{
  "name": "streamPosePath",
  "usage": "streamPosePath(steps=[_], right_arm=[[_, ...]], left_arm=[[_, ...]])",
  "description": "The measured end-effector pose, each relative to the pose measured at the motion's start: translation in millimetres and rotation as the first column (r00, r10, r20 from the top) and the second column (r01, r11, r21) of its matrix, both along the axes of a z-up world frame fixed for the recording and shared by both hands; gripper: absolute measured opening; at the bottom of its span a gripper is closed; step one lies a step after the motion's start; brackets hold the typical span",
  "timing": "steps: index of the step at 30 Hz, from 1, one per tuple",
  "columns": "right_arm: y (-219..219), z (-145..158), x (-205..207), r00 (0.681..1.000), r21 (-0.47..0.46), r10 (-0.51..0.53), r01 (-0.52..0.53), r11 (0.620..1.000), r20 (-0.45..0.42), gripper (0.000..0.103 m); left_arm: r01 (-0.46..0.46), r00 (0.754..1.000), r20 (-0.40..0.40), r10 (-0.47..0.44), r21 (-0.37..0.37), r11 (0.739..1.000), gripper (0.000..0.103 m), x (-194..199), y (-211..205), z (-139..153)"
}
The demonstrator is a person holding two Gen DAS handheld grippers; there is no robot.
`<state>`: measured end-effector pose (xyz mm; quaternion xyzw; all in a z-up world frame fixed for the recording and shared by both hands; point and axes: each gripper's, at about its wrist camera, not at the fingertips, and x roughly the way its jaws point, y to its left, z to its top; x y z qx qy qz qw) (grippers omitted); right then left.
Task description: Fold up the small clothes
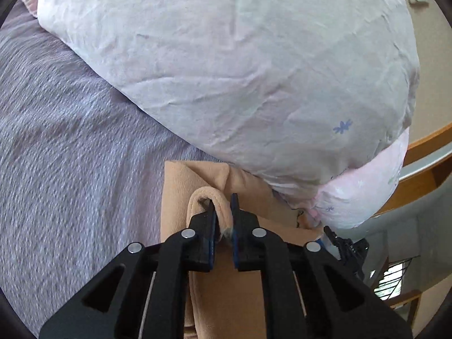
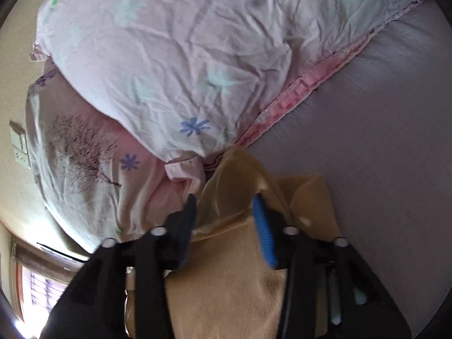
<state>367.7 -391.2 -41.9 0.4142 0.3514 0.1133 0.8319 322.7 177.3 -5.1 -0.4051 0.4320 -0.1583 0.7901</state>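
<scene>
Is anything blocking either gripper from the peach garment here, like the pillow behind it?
No. The left gripper is already shut on a fold of the peach garment. The right gripper hangs open directly over it. The floral pillow lies beyond, against the garment's far edge.

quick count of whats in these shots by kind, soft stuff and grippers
Peach garment: 1
Floral pillows: 2, the white one and the pink one under it
Purple bed sheet: 1
Grippers: 2, left gripper and right gripper
Total: 6
</scene>
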Motion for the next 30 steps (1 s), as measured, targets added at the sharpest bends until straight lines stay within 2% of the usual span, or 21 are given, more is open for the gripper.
streamPosePath(steps=[1,2,4,6,9,11,13,15,17,19,21,22,23,24,26,30], right_arm=[[-2.5,-1.0,1.6,1.000,0.016,-0.020,0.020,1.000,0.004,0.052],[-6.0,-1.0,1.9,0.999,0.029,-0.041,0.041,0.999,0.004,0.053],[-14.6,4.0,-6.0,0.996,0.018,-0.089,0.089,0.996,0.019,0.056],[-19.8,12.6,-21.2,0.994,-0.003,-0.100,0.101,0.995,0.051,0.067],[-19.8,23.4,-51.7,0.993,-0.018,-0.035,0.037,0.999,0.109,0.074],[-19.2,26.4,-71.0,0.990,-0.033,0.017,-0.012,0.999,0.142,0.078],[-16.1,26.9,-89.3,0.984,-0.049,0.055,-0.048,0.998,0.172,0.082],[-13.2,29.7,-99.9,0.978,-0.054,0.082,-0.073,0.996,0.194,0.083],[-11.6,30.2,-106.9,0.970,-0.061,0.102,-0.091,0.994,0.221,0.085],[-10.2,28.8,-111.8,0.958,-0.049,0.103,-0.094,0.994,0.269,0.087],[-13.3,25.5,-120.7,0.939,-0.041,0.079,-0.069,0.997,0.334,0.091],[-19.1,26.9,-129.9,0.932,-0.038,0.067,-0.057,0.998,0.357,0.091],[-19.6,23.3,-129.3,0.934,-0.042,0.061,-0.050,0.998,0.352,0.091],[-21.5,24.7,-127.6,0.941,-0.050,0.067,-0.053,0.997,0.332,0.091],[-22.3,24.7,-128.1,0.940,-0.060,0.071,-0.054,0.997,0.333,0.091],[-25.1,29.3,-134.3,0.929,-0.067,0.060,-0.038,0.997,0.365,0.091]], left_arm=[[-0.016,1.000,-0.005,0.016,-0.041,0.999,0.029,0.4,6.6,-0.7],[-0.042,0.999,0.001,0.043,-0.068,0.997,0.056,-1.2,13.9,0.8],[-0.122,0.992,0.033,0.124,-0.047,0.991,0.090,-13.1,28.5,10.7],[-0.101,0.993,0.062,0.102,-0.028,0.995,0.090,-24.5,33.7,20.3],[0.016,0.999,0.047,-0.018,0.036,0.999,0.090,-50.9,25.9,25.1],[0.091,0.995,0.020,-0.093,0.102,0.991,0.090,-65.0,12.5,20.5],[0.151,0.989,-0.012,-0.150,0.127,0.980,0.090,-78.9,0.0,13.5],[0.189,0.982,-0.044,-0.184,0.139,0.972,0.090,-85.6,-9.8,3.1],[0.191,0.982,-0.030,-0.188,0.191,0.963,0.090,-90.0,-21.2,3.3],[0.181,0.984,-0.029,-0.178,0.198,0.964,0.088,-91.5,-31.4,1.3],[0.164,0.986,-0.039,-0.160,0.184,0.969,0.068,-90.4,-39.6,-3.6],[0.157,0.987,-0.065,-0.149,0.149,0.976,0.044,-85.9,-42.1,-9.0],[0.133,0.988,-0.087,-0.125,0.100,0.986,0.030,-84.1,-40.7,-15.1],[0.115,0.990,-0.093,-0.110,0.052,0.992,0.028,-78.6,-42.4,-18.9],[0.091,0.992,-0.087,-0.090,0.013,0.996,0.024,-75.9,-43.0,-15.2],[0.122,0.992,0.016,-0.123,0.050,0.991,0.023,-74.4,-78.0,31.8]])
